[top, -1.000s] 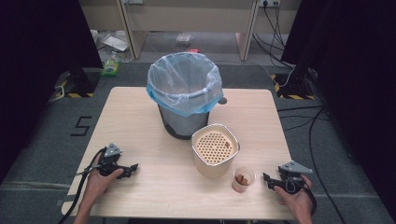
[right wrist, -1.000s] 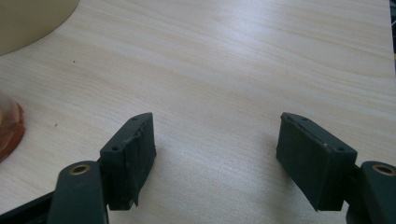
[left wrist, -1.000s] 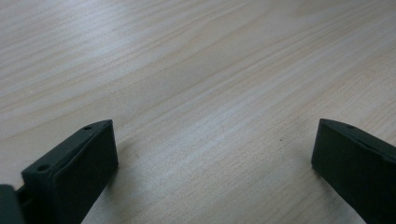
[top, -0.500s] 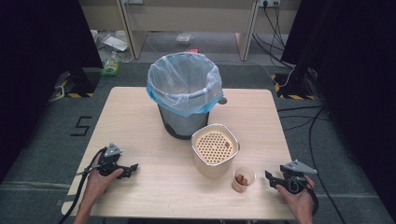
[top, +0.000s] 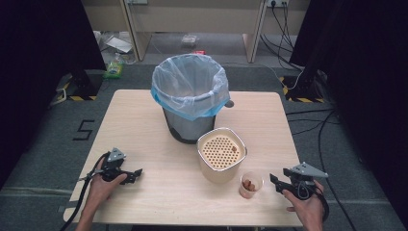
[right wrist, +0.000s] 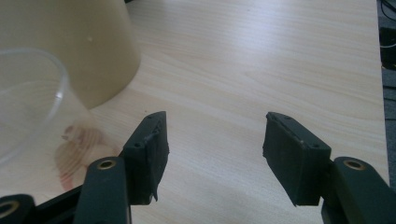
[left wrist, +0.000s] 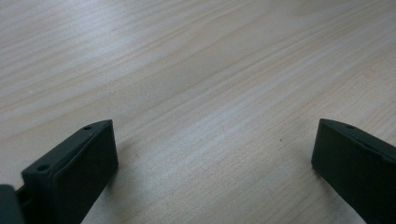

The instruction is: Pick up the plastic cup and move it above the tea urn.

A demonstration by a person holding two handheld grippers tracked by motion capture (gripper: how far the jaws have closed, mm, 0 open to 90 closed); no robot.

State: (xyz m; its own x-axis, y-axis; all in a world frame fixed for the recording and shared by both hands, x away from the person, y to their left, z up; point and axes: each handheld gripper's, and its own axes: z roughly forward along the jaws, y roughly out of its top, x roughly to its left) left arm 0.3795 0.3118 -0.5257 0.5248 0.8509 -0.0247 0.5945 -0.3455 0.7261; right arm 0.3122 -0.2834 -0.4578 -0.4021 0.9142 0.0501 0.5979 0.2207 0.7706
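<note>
A small clear plastic cup (top: pixel 250 184) with brown pieces in it stands near the table's front edge, just right of a cream container (top: pixel 221 154) with a perforated lid. My right gripper (top: pixel 275 182) hovers to the right of the cup, pointing at it and apart from it. Its jaws have just been closing, but they are still open with nothing between them. In the right gripper view the cup (right wrist: pixel 28 107) and the container (right wrist: pixel 70 42) lie left of the right gripper (right wrist: pixel 212 126). My left gripper (top: pixel 134 174) rests open at the front left, with bare wood between its jaws (left wrist: pixel 212 140).
A grey bin (top: pixel 189 96) lined with a clear and blue bag stands at the middle of the wooden table (top: pixel 144 115), behind the cream container. Cables and clutter lie on the floor beyond the table.
The right gripper has lifted a little and its jaws stand closer together than before. The left gripper, cup, container and bin have not moved.
</note>
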